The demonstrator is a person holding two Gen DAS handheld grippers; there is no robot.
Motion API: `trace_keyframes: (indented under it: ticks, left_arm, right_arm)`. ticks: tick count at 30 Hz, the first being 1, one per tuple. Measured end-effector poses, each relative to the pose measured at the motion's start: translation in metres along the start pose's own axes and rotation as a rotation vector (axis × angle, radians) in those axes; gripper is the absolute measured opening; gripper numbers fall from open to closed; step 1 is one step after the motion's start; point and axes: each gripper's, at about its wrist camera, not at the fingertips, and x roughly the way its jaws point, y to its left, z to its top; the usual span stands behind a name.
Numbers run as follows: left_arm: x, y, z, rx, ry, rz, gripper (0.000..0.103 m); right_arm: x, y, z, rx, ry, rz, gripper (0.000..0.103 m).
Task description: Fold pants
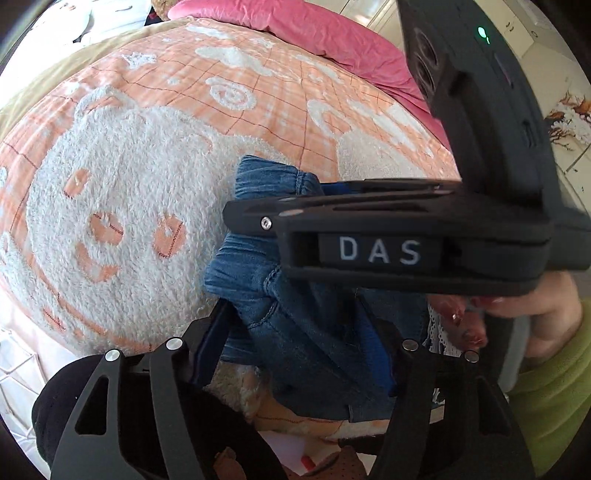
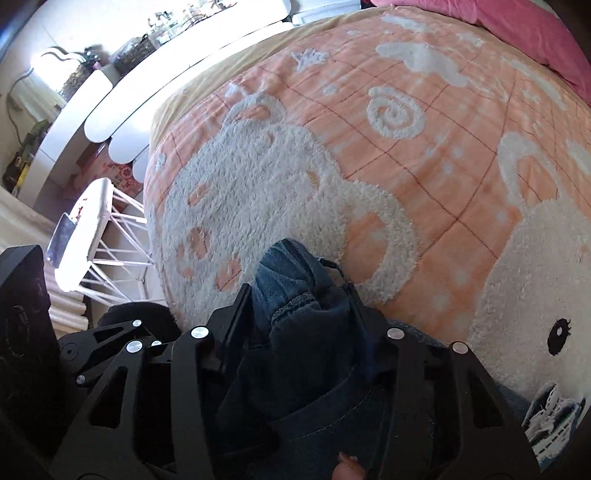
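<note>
On top of the bed [image 2: 461, 155], w/ its peach-and-white fleece blanket [image 1: 122, 206], sits one pair of blue denim pants [image 1: 295, 325], bunched up near the bed's close edge. Two hand-held grippers are on it, both angled down.

Left gripper [image 1: 299, 343]: jaws partly apart, one finger either side of the denim bundle. The cloth fills the gap, but can't tell if the pads actually press it.

Right gripper [image 2: 299, 314]: jaws narrower, both pads tight against a wad of denim w/ a hem seam showing between them, so it's clamped on the pants. From the left wrist view this same gripper [image 1: 258, 218] crosses in front, its black body marked "DAS", tip resting over the waistband end of the pants, just above the left gripper's fingers.

One hand [image 1: 532, 306] w/ a lime-green sleeve [image 1: 554, 387] grips the right gripper's handle, at the bed's near side. One fingertip [image 2: 347, 469] shows at the bottom of the right wrist view.

Far end of the bed: one pink pillow [image 1: 314, 33]. Beside the bed, on the floor side: one white wire-leg stool [image 2: 96, 218] and a white curved shelf unit [image 2: 110, 110] beyond it.
</note>
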Motion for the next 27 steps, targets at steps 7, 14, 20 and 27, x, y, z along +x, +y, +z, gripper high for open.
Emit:
trace_keyframes:
  ticks: [7,14,20,27]
  left_arm:
    - [-0.019,-0.001,-0.005,-0.031,-0.049,-0.114,0.088]
    - [-0.002,-0.034,-0.008,-0.035,0.042,-0.295,0.095]
    - [0.011,-0.098,-0.013,0.081,0.056,-0.368,0.078]
    - [0.012,-0.152,-0.044,0.273,0.079,-0.449,0.087]
  right_arm:
    - [-0.079,-0.022,-0.036,0.082,-0.260,0.130,0.021]
    - [-0.157,-0.050,-0.098,0.126,-0.462,0.180,0.021]
    - [-0.188,-0.091,-0.145,0.219,-0.548,0.132,0.023]
    - [-0.205,-0.117,-0.205,0.325,-0.625,0.035,0.061]
